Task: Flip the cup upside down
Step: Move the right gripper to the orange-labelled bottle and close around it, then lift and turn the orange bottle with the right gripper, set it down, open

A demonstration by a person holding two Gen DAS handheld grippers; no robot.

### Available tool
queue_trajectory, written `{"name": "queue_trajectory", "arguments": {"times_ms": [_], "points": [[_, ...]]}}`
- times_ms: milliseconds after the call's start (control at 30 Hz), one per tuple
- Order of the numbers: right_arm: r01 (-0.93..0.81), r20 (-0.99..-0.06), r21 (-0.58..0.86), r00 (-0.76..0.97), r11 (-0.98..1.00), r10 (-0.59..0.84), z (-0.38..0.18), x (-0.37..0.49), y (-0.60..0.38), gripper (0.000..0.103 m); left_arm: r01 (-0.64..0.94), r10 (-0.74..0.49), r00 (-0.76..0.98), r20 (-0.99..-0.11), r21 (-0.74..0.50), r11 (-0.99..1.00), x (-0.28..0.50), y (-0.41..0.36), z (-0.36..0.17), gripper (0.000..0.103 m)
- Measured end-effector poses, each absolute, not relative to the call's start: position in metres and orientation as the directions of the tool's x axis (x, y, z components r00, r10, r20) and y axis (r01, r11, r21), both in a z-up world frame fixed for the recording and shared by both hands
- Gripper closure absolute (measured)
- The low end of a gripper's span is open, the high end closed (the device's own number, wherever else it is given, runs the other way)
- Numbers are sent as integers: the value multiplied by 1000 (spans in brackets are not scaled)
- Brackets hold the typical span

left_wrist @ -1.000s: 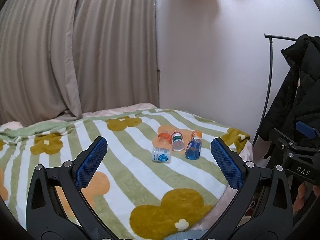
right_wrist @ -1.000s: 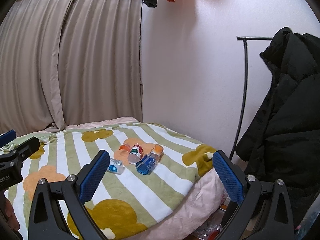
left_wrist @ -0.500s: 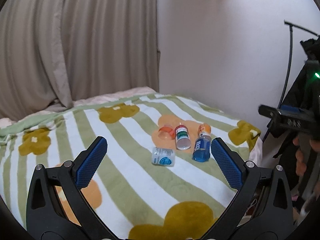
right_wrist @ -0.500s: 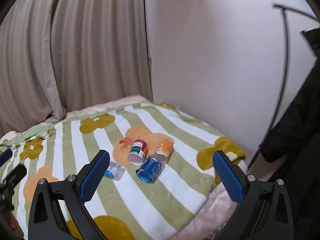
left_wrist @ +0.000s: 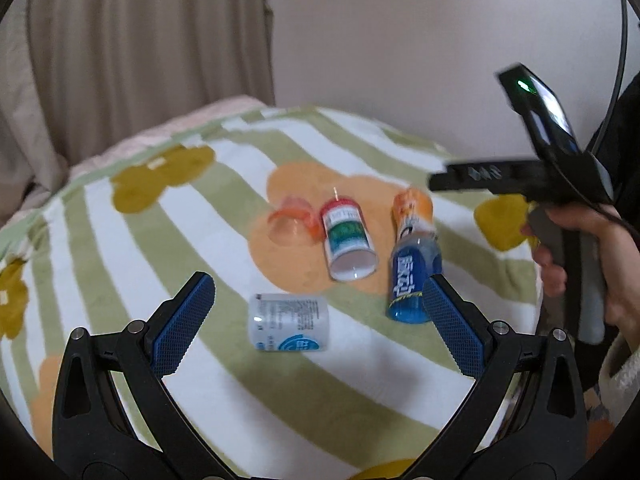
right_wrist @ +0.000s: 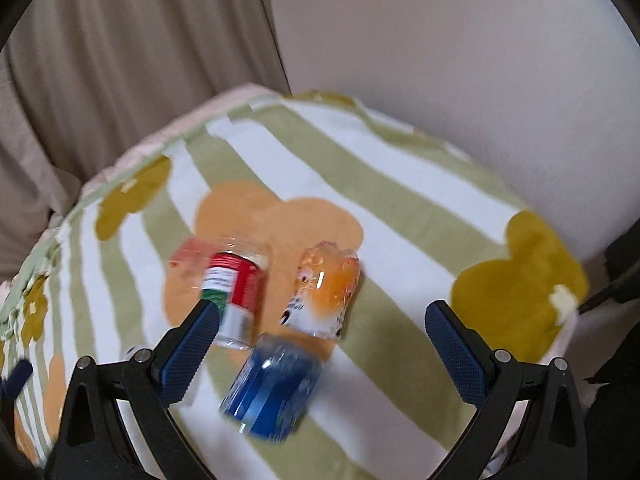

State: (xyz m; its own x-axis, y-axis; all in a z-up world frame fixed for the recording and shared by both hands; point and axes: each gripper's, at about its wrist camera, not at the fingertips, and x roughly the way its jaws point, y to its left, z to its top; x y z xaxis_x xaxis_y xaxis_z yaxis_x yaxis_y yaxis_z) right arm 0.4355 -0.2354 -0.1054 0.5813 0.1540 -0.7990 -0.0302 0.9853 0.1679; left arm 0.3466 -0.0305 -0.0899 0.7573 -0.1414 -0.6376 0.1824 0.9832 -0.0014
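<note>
Left gripper (left_wrist: 318,314) jaws spread, empty. Right gripper (right_wrist: 320,350) jaws spread, empty. Blue cup (right_wrist: 272,394) lies on its side on striped blanket (right_wrist: 400,248), between and just ahead of the right fingertips.

Five cups (left_wrist: 289,322), seemingly all toppled, before wide-spread left claw (left_wrist: 318,322)
</note>
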Motion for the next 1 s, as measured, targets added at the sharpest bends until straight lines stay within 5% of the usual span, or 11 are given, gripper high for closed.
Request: {"name": "queue_trajectory", "arguments": {"times_ms": [167,267,433,533,1000], "points": [[12,-842,194,515,981,160,-141,477,-232,5,199,-151,724,-673,-7,980,355,-32,-113,0],[39,-864,192,480,981,150,-157,496,-230,22,200,-148,714,-684,-3,980,359,-31,-119,0],[74,-895,157,431,985,111,-174,515,-229,32,208,-149,710,-688,3,978,362,-32,-120,0],[70,-902,173,412,982,130,-180,523,-229,46,212,-155,712,-684,-2,977,361,-32,-119,0],[-153,-797,203,548,967,254,-53,454,-203,47,201,-157,745,-648,-6,980,313,-14,-74,0]]}}
